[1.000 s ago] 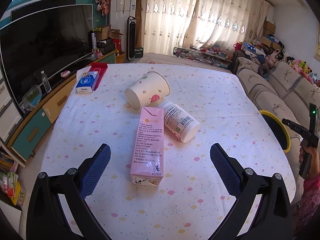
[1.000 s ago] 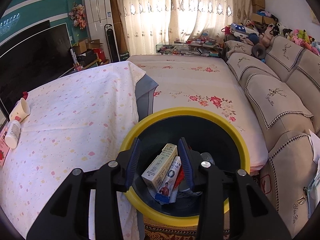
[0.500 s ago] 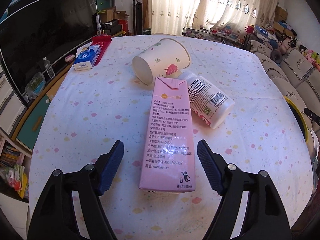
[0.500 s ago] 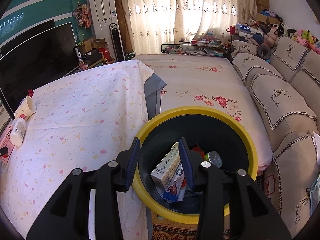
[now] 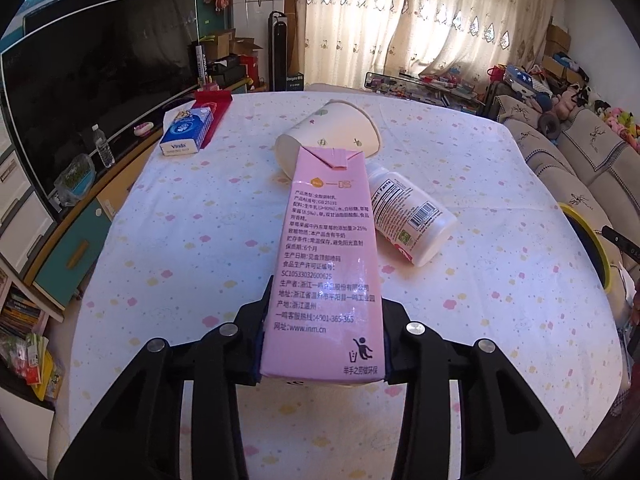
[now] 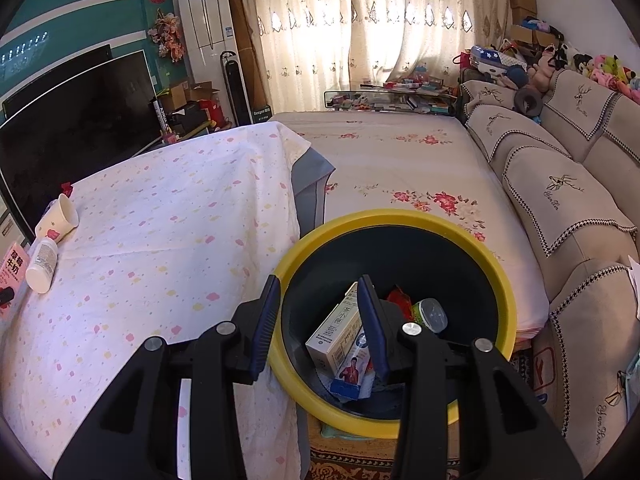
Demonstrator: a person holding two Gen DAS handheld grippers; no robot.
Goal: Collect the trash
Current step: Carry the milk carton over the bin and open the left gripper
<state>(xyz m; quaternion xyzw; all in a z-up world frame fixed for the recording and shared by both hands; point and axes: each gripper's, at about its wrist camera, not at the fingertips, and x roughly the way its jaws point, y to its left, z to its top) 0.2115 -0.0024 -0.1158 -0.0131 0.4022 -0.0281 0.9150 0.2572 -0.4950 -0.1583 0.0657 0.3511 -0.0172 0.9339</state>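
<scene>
A blue tissue box [image 5: 187, 132] sits far left on the table [image 5: 180, 240]. In the middle lies a paper cup [image 5: 332, 130] on its side. The pink milk carton [image 5: 326, 264] lies flat in front of it. The left gripper [image 5: 322, 336] has just been closing, and its jaws now press on the carton's near end. A white bottle [image 5: 408, 216] lies just right of the carton. At the table's right edge, the right gripper [image 6: 322, 320] hangs with jaws a little apart and empty, over the yellow-rimmed bin [image 6: 500, 280], which holds boxes.
</scene>
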